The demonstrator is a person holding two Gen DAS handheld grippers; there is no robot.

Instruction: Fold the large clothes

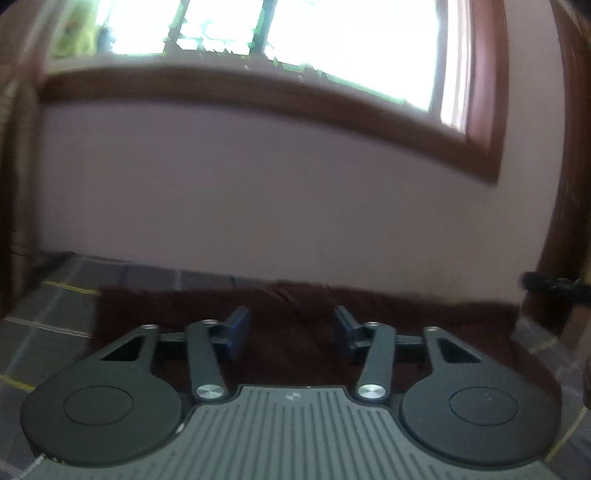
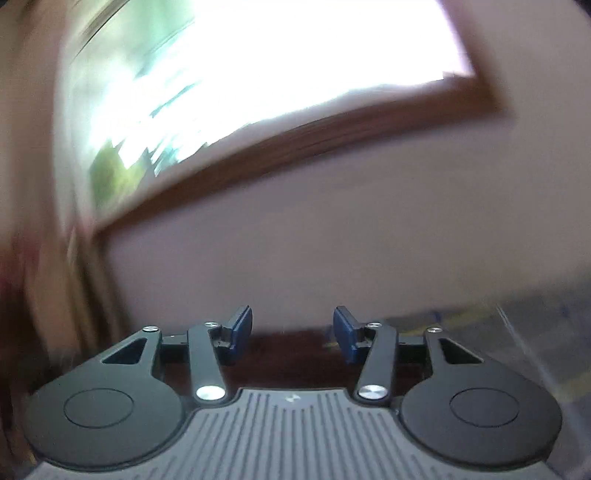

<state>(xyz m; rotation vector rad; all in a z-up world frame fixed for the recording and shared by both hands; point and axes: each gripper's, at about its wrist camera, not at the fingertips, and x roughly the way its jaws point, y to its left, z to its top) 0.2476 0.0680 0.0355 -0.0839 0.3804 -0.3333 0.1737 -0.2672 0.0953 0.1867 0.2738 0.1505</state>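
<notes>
Left gripper [image 1: 291,334]: the blue fingers [image 1: 239,332] stand spread apart, with nothing pinched between them. Directly beneath and ahead of the fingers lies a dark maroon cloth [image 1: 295,314], spread flat on the tiled floor [image 1: 55,314]. Its visible long axis runs from left to right across the left wrist view, parallel to the wall [image 1: 277,203]; its far edge lies close to the foot of that wall (the view is blurred, so folds and seams cannot be read). Which end of the garment points which way cannot be told.

Right gripper [image 2: 292,334]: the fingers [image 2: 242,332] are likewise spread, holding nothing. A strip of the same dark cloth [image 2: 288,354] shows between and below them; the grey floor [image 2: 498,332] lies to its right.

Beyond, in both views, a pale wall rises to a wooden-framed window [image 1: 258,29], brightly lit. The right wrist view is heavily blurred and tilted.
</notes>
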